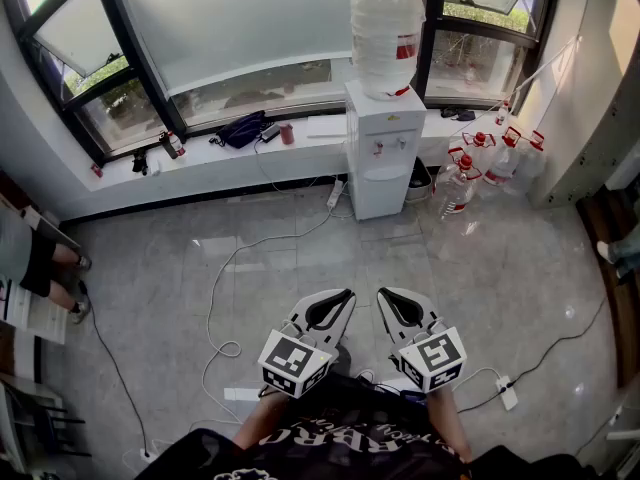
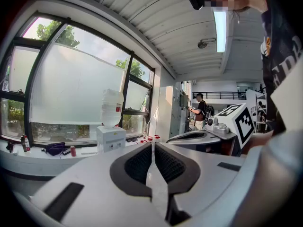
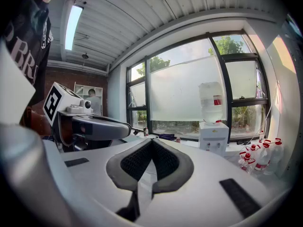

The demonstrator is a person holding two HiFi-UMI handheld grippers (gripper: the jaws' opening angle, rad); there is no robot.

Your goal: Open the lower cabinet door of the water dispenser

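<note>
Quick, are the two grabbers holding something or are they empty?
Left gripper: closed, holding nothing.
Right gripper: closed, holding nothing.

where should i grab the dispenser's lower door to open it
Probably a vertical edge of the lower door, approached from the front: the dispenser faces you and the door looks flat, with no handle visible from here. Which side is hinged can't be told.
</note>
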